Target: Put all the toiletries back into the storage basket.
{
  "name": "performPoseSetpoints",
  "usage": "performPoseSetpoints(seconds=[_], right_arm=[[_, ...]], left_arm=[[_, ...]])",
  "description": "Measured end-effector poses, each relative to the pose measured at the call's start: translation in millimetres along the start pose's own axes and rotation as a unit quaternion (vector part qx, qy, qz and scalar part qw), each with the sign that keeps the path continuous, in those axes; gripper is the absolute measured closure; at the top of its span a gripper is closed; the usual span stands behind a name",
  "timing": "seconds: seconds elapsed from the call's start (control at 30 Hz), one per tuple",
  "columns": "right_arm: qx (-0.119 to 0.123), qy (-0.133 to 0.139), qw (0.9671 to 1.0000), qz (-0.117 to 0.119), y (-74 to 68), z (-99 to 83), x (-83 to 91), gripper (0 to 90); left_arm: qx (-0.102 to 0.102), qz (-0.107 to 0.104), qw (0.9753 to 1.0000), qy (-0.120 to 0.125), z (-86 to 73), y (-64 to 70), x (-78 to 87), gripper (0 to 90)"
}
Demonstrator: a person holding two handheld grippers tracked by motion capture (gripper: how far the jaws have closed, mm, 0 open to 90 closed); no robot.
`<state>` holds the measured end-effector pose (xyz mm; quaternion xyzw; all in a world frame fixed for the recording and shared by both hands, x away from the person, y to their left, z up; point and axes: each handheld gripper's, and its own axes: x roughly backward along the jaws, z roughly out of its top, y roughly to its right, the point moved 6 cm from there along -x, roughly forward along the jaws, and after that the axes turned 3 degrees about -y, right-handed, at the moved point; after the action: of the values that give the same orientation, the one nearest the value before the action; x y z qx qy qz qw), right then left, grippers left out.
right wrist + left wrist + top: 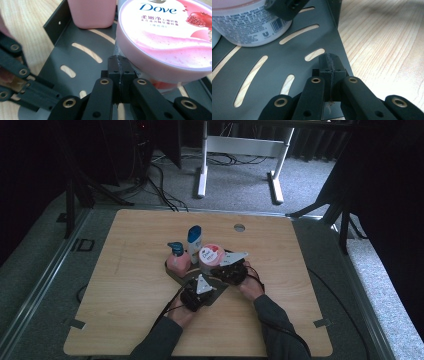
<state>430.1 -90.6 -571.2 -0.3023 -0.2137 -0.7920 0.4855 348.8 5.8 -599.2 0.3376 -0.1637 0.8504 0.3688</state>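
- The table (125,285) is light wood with thin lines in it. It has round corners and a small round hole (239,227) near its far edge.
- A dark tray (172,272) with long slots lies near the middle of the table. Wood shows through the slots.
- In the tray stands a pink pump bottle (177,257). A white bottle (194,240) with a blue cap is just behind it.
- A round pink tub (211,256) sits in the tray too, just beside the pump bottle. Its lid says Dove.
- The left gripper (329,62) has its jaws shut tight, with nothing between them. Its tips are over the tray floor, close to the tray's edge.
- The right gripper (119,65) also has its jaws pressed together, holding nothing. Its tips are right by the tub's side, under the lid rim. I cannot tell if they touch it.
- From above, both hands come up from the bottom, in dark sleeves. The left gripper (194,295) is at the near side of the tray. The right gripper (227,270) is next to the tub.
- Black cables run from the grippers back across the wood.
- The floor (240,175) around the table is grey carpet. White desk legs (202,175) stand on it at the back, and black wires lie there.
- The room is dark at the back and sides.
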Motion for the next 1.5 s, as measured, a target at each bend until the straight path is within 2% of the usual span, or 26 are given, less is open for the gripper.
performPoseSetpoints(seconds=[0.2,0.57,0.73,0.83,0.97,1.1,1.33,1.5], right_arm=[[-0.005,-0.004,1.0000,0.000,4.4,2.6,-2.2,90.0],[-0.005,-0.007,0.9999,0.009,3.8,3.9,-3.9,90.0],[0.007,-0.012,0.9998,0.017,-0.2,2.1,-1.6,90.0],[0.008,-0.007,0.9999,0.013,-0.7,0.0,5.7,88.1],[0.009,-0.001,1.0000,0.004,0.2,-1.8,16.3,85.4],[0.009,0.005,0.9999,-0.007,1.0,-6.0,28.9,82.1],[-0.001,0.010,0.9997,-0.020,1.4,-16.7,43.3,77.3],[-0.014,0.018,0.9992,-0.032,-0.5,-30.3,56.1,74.0]], left_arm=[[-0.001,0.000,1.0000,0.000,-0.1,0.1,0.0,90.0],[-0.003,0.004,1.0000,0.000,-0.2,1.1,0.2,90.0],[-0.005,0.008,1.0000,0.000,-0.1,1.6,0.4,90.0],[-0.002,0.006,1.0000,0.001,0.1,1.2,0.9,90.0],[-0.011,0.013,0.9998,0.000,1.0,1.9,1.2,89.8],[-0.014,0.015,0.9998,0.001,0.5,1.0,4.3,84.5],[-0.010,0.018,0.9996,0.020,2.9,-4.3,24.0,79.7],[-0.010,0.019,0.9993,0.030,-1.7,-7.5,38.8,76.5]])
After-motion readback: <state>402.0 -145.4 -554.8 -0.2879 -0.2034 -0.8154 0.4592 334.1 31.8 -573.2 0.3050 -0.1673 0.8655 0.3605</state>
